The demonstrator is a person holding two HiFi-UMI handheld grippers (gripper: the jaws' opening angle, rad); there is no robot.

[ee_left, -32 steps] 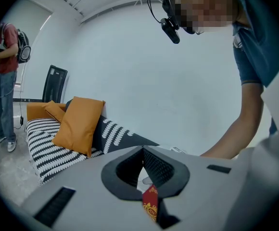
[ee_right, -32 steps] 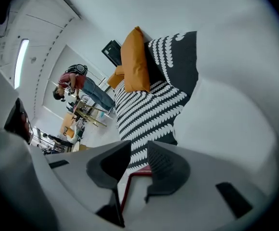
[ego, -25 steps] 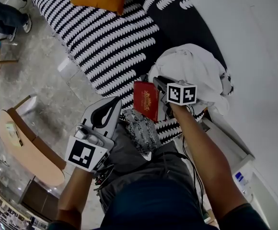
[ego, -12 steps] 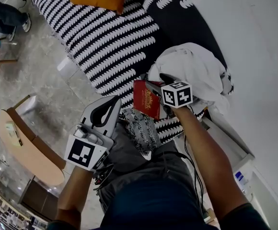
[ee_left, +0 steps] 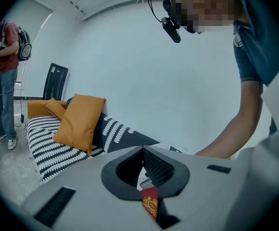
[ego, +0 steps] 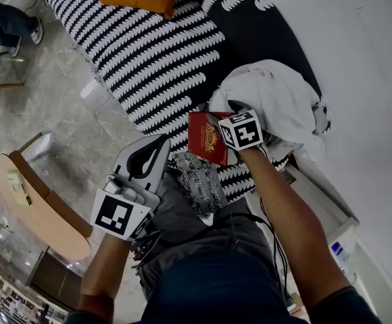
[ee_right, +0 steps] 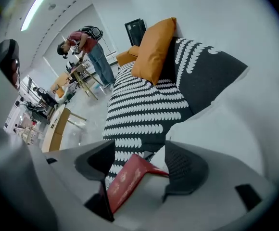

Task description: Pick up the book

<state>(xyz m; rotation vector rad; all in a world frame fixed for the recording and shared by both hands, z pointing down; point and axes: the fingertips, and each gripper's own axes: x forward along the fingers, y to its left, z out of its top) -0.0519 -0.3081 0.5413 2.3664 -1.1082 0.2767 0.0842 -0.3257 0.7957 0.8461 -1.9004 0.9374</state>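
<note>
Just now the right tool (ee_right: 140, 159) parted, book (ee_right: 126, 183) between its jaws; left tool (ee_left: 143, 152) closed.

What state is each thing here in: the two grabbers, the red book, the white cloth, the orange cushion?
right gripper: open, jaws have just been opening, nothing clamped.
left gripper: shut, empty.
red book: closed, tilted, loose between the right gripper's jaws.
white cloth: crumpled in a heap.
orange cushion: propped against the back of the sofa.
</note>
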